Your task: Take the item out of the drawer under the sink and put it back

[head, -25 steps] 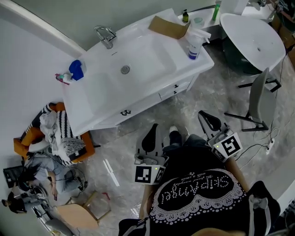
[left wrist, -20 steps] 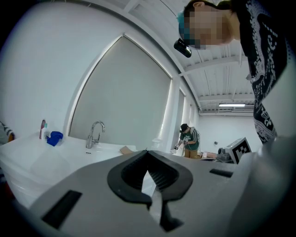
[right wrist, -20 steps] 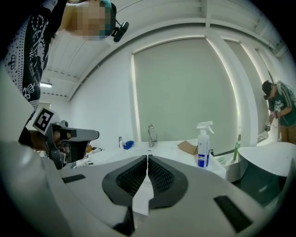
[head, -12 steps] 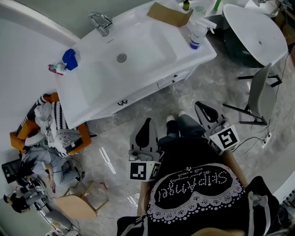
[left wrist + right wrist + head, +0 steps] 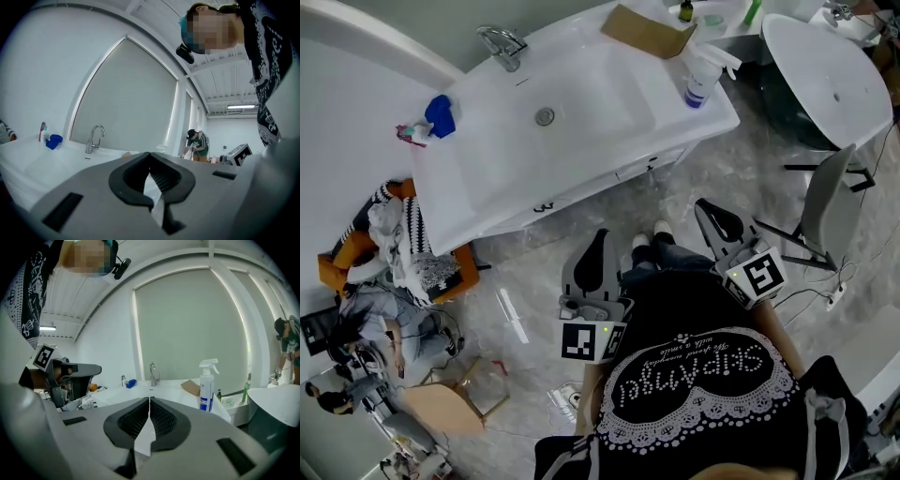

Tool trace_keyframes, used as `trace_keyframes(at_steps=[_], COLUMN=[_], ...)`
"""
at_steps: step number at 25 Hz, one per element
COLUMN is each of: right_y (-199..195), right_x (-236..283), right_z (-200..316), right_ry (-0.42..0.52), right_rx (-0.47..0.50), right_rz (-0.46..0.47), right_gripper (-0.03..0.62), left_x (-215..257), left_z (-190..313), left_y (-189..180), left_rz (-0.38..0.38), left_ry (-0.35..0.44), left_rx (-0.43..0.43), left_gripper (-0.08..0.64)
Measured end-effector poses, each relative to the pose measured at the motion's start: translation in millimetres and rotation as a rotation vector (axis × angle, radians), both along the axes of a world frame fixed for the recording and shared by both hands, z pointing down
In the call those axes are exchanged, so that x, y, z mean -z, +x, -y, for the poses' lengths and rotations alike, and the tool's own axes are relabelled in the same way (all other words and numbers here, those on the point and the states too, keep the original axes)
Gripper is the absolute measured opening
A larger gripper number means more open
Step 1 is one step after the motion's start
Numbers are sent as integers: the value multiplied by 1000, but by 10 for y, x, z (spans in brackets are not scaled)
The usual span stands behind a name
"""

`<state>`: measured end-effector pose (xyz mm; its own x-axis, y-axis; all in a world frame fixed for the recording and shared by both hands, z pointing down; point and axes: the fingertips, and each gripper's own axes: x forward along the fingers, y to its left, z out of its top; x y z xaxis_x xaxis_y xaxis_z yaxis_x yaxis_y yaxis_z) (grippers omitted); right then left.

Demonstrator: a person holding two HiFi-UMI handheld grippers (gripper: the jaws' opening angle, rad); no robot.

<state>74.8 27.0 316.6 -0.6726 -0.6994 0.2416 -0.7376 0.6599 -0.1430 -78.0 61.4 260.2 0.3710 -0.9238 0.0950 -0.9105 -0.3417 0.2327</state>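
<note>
The white vanity (image 5: pixel 478 202) carries the sink (image 5: pixel 567 108), and its drawer fronts (image 5: pixel 581 192) below the counter are shut, with small dark handles (image 5: pixel 546 206). No item from the drawer shows. My left gripper (image 5: pixel 598 236) hovers over the floor in front of the drawers, shut and empty; its ribbed pads (image 5: pixel 161 176) meet at the tips in the left gripper view. My right gripper (image 5: pixel 705 206) hangs near the vanity's right corner, also shut with nothing in it. In the right gripper view the right gripper (image 5: pixel 149 400) points at the counter.
On the counter stand a faucet (image 5: pixel 502 42), a spray bottle (image 5: pixel 701 75), a cardboard piece (image 5: pixel 645 30) and a blue object (image 5: pixel 441 114). A grey chair (image 5: pixel 825 211) and white tub (image 5: pixel 825 70) stand at the right. An orange basket of clothes (image 5: pixel 394 244) and a person (image 5: pixel 366 328) are at the left.
Both grippers have drifted slightly toward the vanity, the right one toward its right corner. Both stay shut and empty. The drawers stay shut.
</note>
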Motion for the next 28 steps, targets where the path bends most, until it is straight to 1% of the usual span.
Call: trace_keyframes(at_steps=[4,9,13,17,28], right_y=[69,202,305,371,314], right_x=[-7,-38,-32,-68,-77], right_z=[130,220,286,277,249], right_ry=[12,28,42,28,26], right_rx=[29,37,26,17,22], right_rz=[3,-1,-1,0,-8], right_gripper=[20,20,20,20,20], left_x=[-10,-62,-75,-82,-96], left_z=[51,87,155,166,98], left_y=[33,93,241,338,153], left_rz=[11,22,14,5,18], left_ry=[12,16,22,19,7], left_rx=[40,72,58,39,87], left_gripper=[5,4,5,4,4])
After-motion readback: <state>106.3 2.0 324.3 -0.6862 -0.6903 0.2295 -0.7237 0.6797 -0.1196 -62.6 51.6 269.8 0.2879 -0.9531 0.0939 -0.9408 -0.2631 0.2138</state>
